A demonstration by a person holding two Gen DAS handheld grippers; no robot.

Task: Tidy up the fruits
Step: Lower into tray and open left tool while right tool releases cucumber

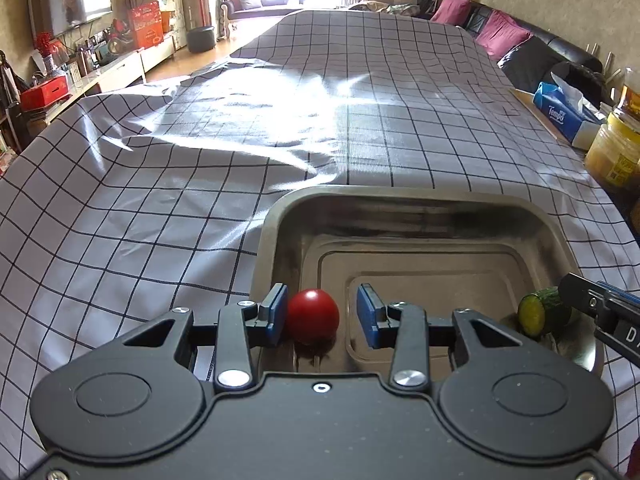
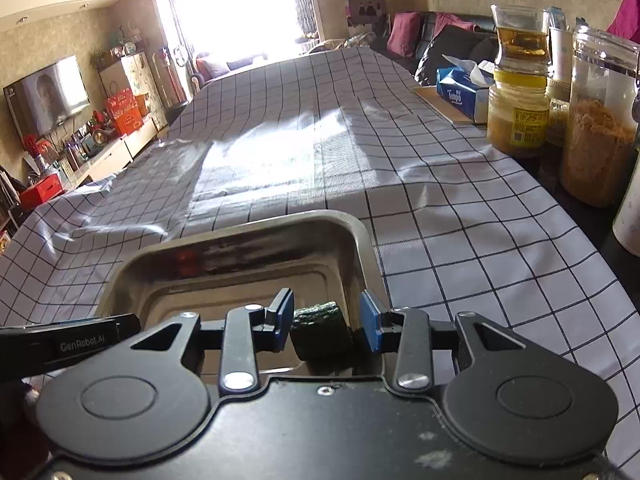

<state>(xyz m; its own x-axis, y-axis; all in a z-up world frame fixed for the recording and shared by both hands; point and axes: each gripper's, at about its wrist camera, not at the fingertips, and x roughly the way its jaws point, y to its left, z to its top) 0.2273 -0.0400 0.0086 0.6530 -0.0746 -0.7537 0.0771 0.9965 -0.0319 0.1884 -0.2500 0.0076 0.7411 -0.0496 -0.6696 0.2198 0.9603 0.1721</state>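
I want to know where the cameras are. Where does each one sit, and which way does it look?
Left wrist view: sits on the left gripper, looking forward and down into the metal tray; its own blue fingers stand either side of a tomato.
Right wrist view: sits on the right gripper, facing the same way; its fingers flank a cucumber piece.
Both show the tray, the checked tablecloth, the cucumber and each other's gripper.
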